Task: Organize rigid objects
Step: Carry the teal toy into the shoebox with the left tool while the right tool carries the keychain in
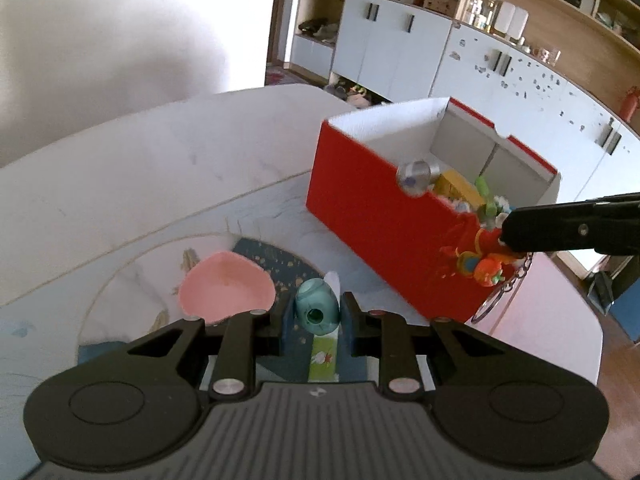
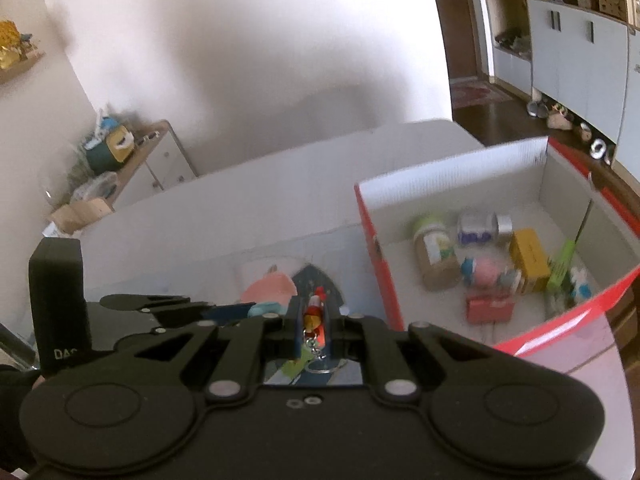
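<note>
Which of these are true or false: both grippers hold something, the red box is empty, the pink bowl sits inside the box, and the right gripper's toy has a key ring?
1. Both grippers hold something. True: the left gripper is shut on a teal egg-shaped toy, and the right gripper is shut on a keychain toy.
2. The red box is empty. False: the red box already holds a jar, a yellow block and other small things.
3. The pink bowl sits inside the box. False: the pink bowl lies outside it, on the table.
4. The right gripper's toy has a key ring. True.
</note>
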A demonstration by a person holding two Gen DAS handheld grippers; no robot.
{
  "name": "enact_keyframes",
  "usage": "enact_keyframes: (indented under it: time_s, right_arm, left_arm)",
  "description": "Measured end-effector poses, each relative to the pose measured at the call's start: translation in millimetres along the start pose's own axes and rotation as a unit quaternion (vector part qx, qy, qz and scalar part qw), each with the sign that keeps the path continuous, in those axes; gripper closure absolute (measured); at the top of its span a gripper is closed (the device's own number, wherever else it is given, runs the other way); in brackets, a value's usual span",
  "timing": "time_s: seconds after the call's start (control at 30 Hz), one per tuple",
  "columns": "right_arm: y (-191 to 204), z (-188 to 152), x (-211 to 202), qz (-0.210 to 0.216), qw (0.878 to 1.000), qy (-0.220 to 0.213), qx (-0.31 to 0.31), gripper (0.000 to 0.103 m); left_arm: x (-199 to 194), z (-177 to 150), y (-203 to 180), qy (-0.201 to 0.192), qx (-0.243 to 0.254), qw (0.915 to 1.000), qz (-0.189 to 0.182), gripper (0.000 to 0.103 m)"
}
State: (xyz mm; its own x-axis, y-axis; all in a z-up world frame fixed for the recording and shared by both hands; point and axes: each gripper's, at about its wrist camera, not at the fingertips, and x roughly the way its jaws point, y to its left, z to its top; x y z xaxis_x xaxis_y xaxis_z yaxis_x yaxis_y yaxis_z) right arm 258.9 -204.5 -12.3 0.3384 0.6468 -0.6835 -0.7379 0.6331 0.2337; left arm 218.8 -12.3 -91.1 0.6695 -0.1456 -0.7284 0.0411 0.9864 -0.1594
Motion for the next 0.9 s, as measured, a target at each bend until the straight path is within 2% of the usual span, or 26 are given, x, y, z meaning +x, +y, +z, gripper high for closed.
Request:
enact_keyframes:
  time_s: [0.47,0.9]
  right_arm:
    - [-77,37,-22,-0.005,0.999,-0.040,-0.007,0.094]
    - [-160,47,-18,-0.043,0.998,-0.039,0.008,0.094]
  left_arm:
    - [-9,54,-46,-0.008,-0.021,0.9992,0.032,0.079]
    - [21,100,-116,-0.010,-0.001,0.9998,0.016,0.079]
